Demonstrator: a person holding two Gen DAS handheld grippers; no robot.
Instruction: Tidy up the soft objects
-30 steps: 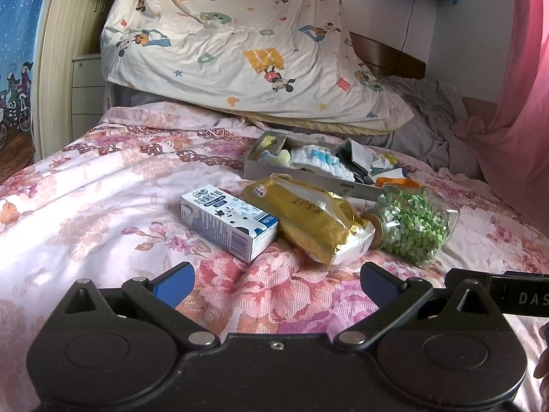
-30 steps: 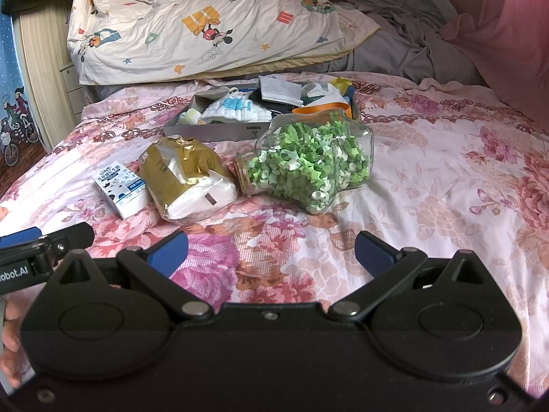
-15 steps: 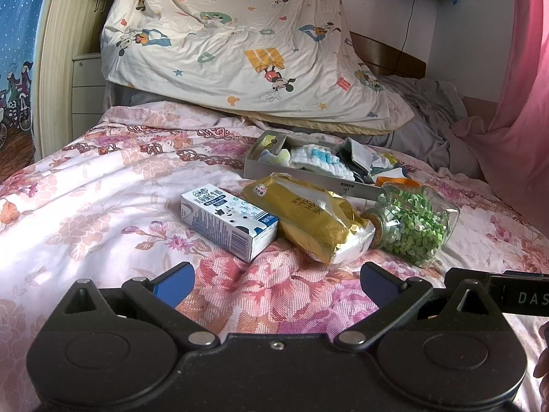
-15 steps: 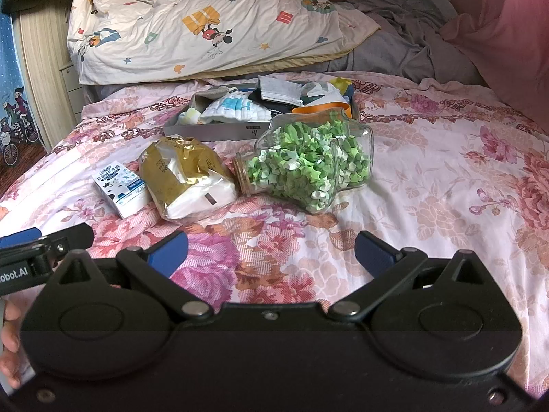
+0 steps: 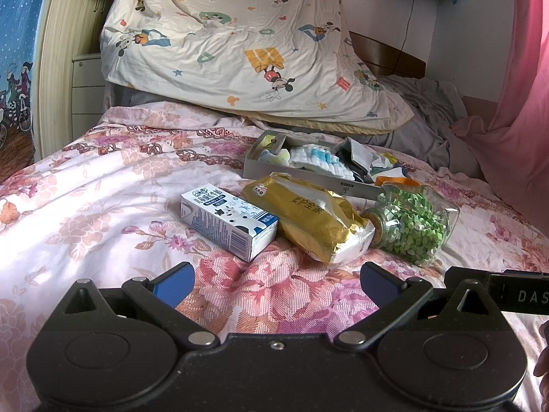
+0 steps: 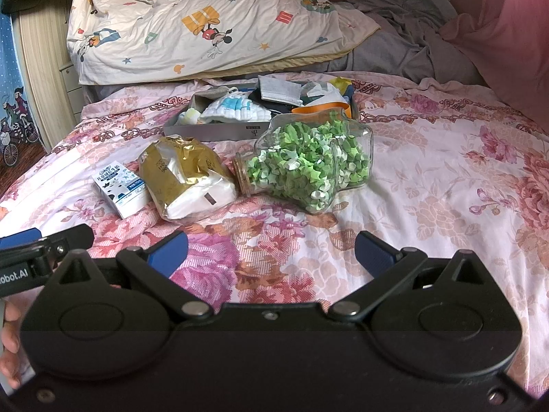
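Gold crinkly foil pouch of soft tissues lies on the flowered pink bedspread, wedged between the blue-and-white milk carton and the tipped-over glass jar of green paper stars, right in front of the grey tray of soft bits. Both tongs, left gripper and right gripper, hang wide apart and empty. I'd pinch it across the middle; plenty of open bed nearside, but the jar might roll.

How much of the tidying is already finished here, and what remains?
Done: the grey box already holds cloths and masks. In hand: nothing; left gripper and right gripper are open, clear of everything. Left: the gold pack, milk carton and star jar lie on the bedspread.
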